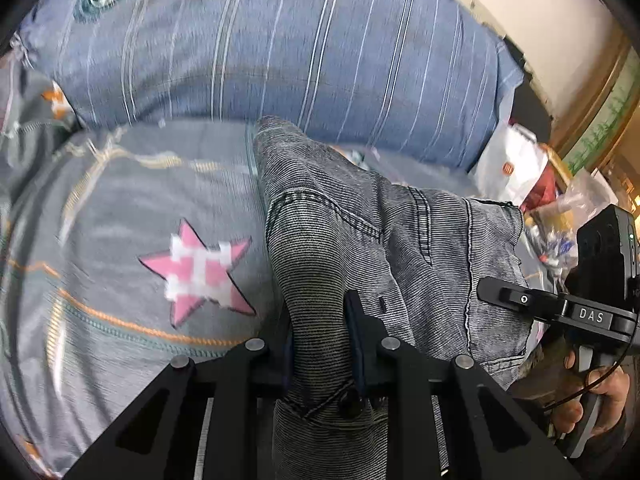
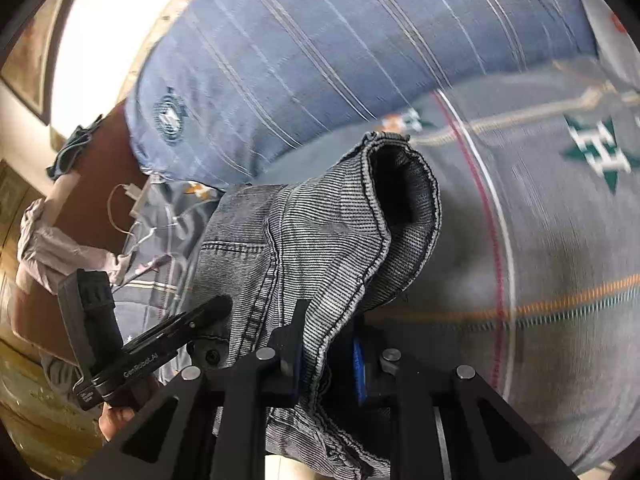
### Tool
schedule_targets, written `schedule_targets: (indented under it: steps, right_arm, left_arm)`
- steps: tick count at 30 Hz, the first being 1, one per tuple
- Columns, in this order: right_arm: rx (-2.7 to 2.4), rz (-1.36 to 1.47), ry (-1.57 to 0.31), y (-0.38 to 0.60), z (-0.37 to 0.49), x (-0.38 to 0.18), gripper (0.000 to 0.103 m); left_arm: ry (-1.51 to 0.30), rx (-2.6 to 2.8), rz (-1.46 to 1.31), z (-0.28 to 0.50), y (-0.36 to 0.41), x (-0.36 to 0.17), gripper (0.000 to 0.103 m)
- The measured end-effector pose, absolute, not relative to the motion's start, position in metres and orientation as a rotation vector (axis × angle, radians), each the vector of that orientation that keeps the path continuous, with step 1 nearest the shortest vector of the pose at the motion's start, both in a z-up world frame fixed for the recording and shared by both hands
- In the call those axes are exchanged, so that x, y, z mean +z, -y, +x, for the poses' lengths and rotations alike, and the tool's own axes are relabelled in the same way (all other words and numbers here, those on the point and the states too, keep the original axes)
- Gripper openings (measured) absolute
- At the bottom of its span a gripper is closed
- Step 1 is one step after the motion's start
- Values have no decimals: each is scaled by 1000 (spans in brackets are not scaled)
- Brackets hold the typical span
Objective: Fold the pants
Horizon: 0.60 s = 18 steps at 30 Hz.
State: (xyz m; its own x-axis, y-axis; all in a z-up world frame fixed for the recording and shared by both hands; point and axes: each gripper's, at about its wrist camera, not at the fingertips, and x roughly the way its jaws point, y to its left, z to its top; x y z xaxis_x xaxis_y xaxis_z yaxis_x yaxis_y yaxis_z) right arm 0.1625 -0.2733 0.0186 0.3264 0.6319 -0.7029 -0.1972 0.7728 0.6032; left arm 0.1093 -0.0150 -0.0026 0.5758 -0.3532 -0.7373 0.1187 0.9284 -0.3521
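Left tool (image 1: 320, 344) clamped on a bunched fold of the pants (image 1: 360, 220). Pants lifted over the bed (image 1: 120, 208), near the striped pillow (image 1: 280, 48). Right tool (image 2: 328, 344) clamped on the pants' hem edge, leg opening gaping.

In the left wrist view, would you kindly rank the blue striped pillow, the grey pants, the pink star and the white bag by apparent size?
1. Blue striped pillow
2. Grey pants, though nearness to the camera inflates them
3. Pink star
4. White bag, roughly alike to the star; it lies farther off, so unsure
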Motion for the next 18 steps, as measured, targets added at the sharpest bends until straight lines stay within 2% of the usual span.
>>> schedule_targets:
  steps: [9,18]
  right_arm:
    - [658,358,-1040,234,203,82,20]
    - [686,373,-1078,206,234,63,20]
  left_arm:
    - [-825,-233,-314,125,-24,44,23]
    - [-845,-177,-330,146,-50,31,23]
